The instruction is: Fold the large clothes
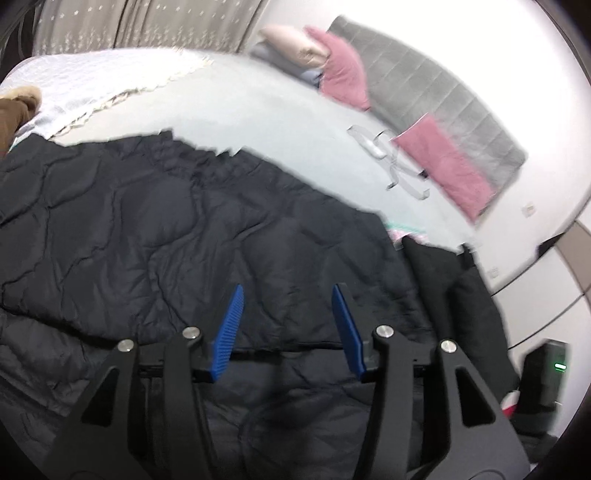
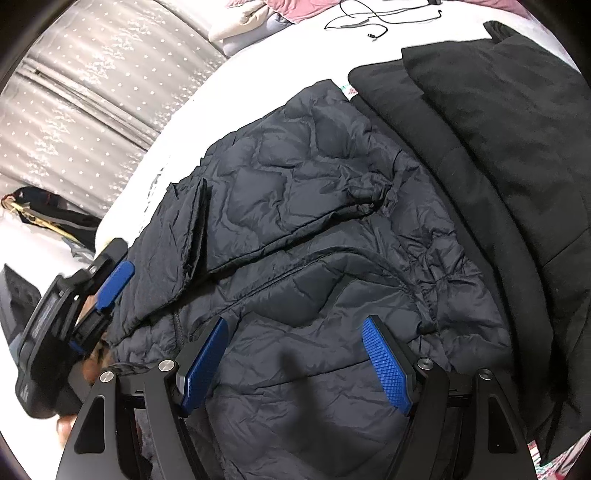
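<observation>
A dark quilted puffer jacket (image 1: pixel 155 229) lies spread on a white bed (image 1: pixel 258 110); it also fills the right wrist view (image 2: pixel 314 221), with a sleeve folded across its body. My left gripper (image 1: pixel 288 291) is open and empty, hovering just above the jacket. My right gripper (image 2: pixel 295 325) is open and empty above the jacket's lower part. The left gripper (image 2: pixel 110 280) also shows at the left edge of the right wrist view, by the jacket's edge.
A black garment (image 2: pixel 498 122) lies beside the jacket, also in the left wrist view (image 1: pixel 454 280). Pink pillows (image 1: pixel 343 70) and a grey headboard (image 1: pixel 443 107) stand at the bed's far end. A cable (image 2: pixel 369 18) lies on the sheet. Curtains (image 2: pixel 81 92) hang beyond.
</observation>
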Action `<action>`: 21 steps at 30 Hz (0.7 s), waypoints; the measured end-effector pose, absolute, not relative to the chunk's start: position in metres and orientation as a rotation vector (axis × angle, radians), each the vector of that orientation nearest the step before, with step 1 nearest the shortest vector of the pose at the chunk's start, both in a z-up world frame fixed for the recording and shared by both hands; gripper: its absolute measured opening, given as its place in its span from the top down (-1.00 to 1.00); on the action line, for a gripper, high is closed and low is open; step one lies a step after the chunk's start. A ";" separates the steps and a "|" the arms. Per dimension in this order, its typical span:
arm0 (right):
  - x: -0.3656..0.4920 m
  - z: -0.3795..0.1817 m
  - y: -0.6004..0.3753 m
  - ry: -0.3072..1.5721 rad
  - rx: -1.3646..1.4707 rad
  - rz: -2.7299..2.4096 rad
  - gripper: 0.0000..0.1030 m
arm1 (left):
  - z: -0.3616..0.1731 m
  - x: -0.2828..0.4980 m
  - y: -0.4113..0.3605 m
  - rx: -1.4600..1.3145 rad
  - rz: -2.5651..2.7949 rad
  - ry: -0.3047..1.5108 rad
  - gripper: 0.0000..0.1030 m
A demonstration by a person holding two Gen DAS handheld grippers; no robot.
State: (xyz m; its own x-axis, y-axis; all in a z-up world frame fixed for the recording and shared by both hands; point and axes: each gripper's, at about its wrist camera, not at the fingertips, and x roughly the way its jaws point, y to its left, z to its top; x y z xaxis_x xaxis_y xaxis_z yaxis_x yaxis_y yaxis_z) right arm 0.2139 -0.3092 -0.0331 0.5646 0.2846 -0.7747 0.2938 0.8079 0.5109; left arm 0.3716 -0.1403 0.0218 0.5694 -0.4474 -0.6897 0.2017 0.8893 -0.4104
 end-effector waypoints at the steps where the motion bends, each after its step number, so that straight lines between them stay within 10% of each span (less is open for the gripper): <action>1: 0.214 -0.033 -0.309 0.990 0.655 -0.008 -0.48 | 0.011 0.380 -0.144 -0.298 -0.366 0.920 0.00; 16: 0.217 -0.037 -0.306 1.005 0.633 -0.006 -0.48 | -0.010 0.385 -0.140 -0.304 -0.341 1.041 0.00; 21: 0.215 -0.033 -0.308 0.990 0.622 -0.007 -0.48 | 0.040 0.337 -0.082 -0.302 -0.305 0.981 -0.36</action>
State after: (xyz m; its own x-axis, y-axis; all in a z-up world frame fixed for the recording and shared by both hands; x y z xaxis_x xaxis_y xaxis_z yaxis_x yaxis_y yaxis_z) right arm 0.2149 -0.3081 -0.0329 0.5637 0.2692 -0.7809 0.2795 0.8274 0.4871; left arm 0.3375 -0.0817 0.0402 0.5210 -0.3848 -0.7619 0.1156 0.9162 -0.3836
